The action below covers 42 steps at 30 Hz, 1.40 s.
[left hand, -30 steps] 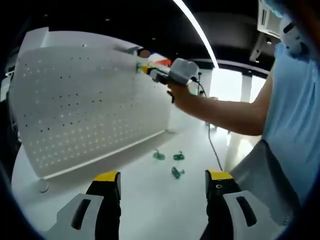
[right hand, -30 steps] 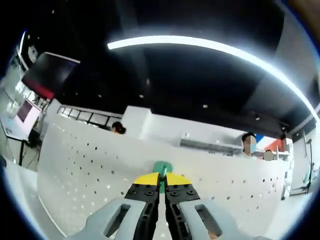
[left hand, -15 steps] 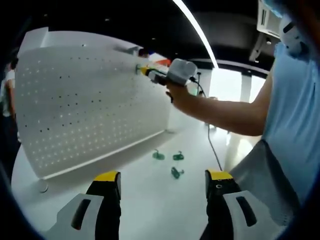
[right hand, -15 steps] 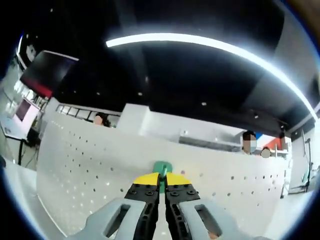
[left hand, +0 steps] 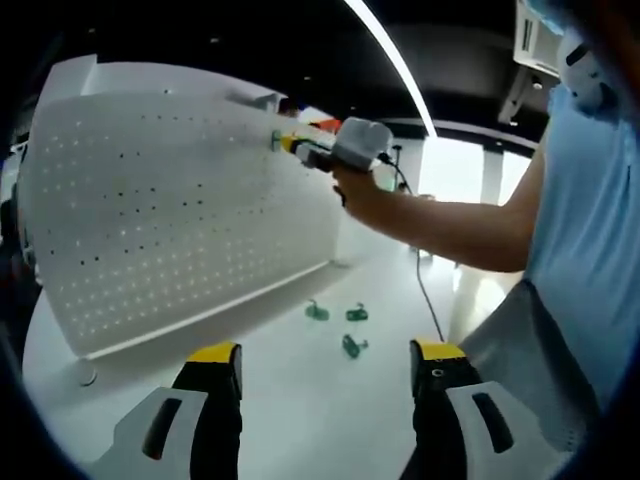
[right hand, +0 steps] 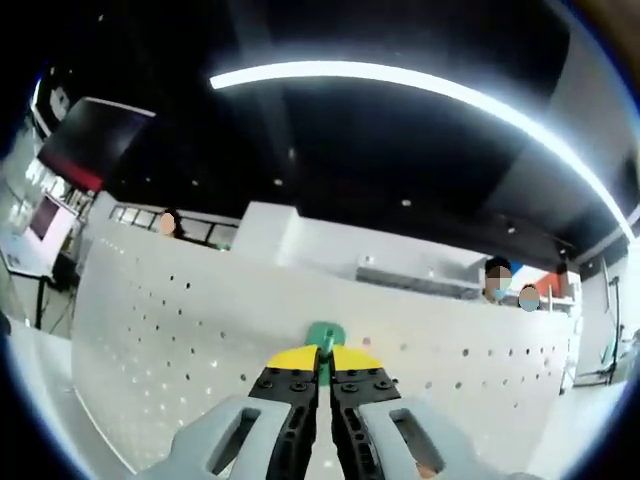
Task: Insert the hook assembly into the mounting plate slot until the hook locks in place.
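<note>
1. In the right gripper view, a person (right hand: 167, 222) behind the top edge of the white perforated mounting plate (right hand: 180, 340) now stands further left along that edge than one second ago and half a second ago.
2. At the right end of that edge, a second head (right hand: 529, 297) now shows more fully beside the first person (right hand: 495, 292) there; earlier it sat lower and further right.
3. In the left gripper view, the right gripper (left hand: 300, 148) at the plate's upper edge seems to have crept very slightly left, though the shift is too small to be sure.
</note>
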Tool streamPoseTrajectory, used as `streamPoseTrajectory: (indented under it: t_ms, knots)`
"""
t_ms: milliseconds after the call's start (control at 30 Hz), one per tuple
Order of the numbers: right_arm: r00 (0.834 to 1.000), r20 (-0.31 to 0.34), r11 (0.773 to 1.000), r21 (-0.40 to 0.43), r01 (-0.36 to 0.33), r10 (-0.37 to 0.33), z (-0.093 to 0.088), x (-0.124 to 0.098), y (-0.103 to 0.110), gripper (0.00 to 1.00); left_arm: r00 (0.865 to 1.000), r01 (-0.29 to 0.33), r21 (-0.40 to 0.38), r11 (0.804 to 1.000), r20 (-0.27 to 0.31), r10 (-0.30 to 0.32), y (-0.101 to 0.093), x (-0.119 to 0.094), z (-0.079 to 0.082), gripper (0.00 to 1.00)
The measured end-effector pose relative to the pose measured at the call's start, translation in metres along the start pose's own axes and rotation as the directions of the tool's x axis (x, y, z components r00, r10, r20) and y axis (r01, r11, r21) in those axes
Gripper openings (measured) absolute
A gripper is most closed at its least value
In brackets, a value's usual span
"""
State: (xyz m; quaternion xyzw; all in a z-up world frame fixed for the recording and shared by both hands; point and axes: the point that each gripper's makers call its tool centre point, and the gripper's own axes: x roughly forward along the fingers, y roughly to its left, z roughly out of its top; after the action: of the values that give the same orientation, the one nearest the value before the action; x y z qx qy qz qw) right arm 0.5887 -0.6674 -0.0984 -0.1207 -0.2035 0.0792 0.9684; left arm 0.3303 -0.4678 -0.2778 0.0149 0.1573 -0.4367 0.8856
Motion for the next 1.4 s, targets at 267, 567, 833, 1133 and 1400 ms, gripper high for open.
streamPoseTrajectory:
  t_ms: [267, 567, 833, 1133, 1400]
  knots:
    - [1.000, -0.026, 1.000, -0.008, -0.006, 0.006, -0.002, 0.002, -0.001, 0.01, 1.000, -0.003, 0.002, 1.000, 0.001, 0.003, 0.000, 0.000, 0.000, 0.70]
    - [0.999, -0.039, 0.999, -0.025, -0.021, 0.020, -0.003, 0.002, 0.002, 0.04, 1.000, -0.003, 0.005, 1.000, 0.002, 0.003, -0.001, 0.000, 0.000, 0.70]
    - [0.998, -0.061, 0.999, -0.017, -0.032, 0.031, -0.007, -0.001, 0.003, 0.14, 1.000, -0.003, 0.007, 1.000, 0.005, 0.003, -0.001, 0.000, 0.001, 0.70]
    - [0.995, -0.088, 0.998, 0.049, -0.034, 0.038, -0.009, -0.004, 0.001, 0.32, 1.000, -0.001, 0.012, 1.000, 0.007, 0.001, -0.001, 0.000, 0.002, 0.70]
    - [0.994, -0.087, 0.990, 0.135, -0.049, 0.061, -0.009, -0.010, -0.002, 0.53, 1.000, -0.001, 0.015, 1.000, 0.012, 0.000, -0.002, 0.000, 0.003, 0.70]
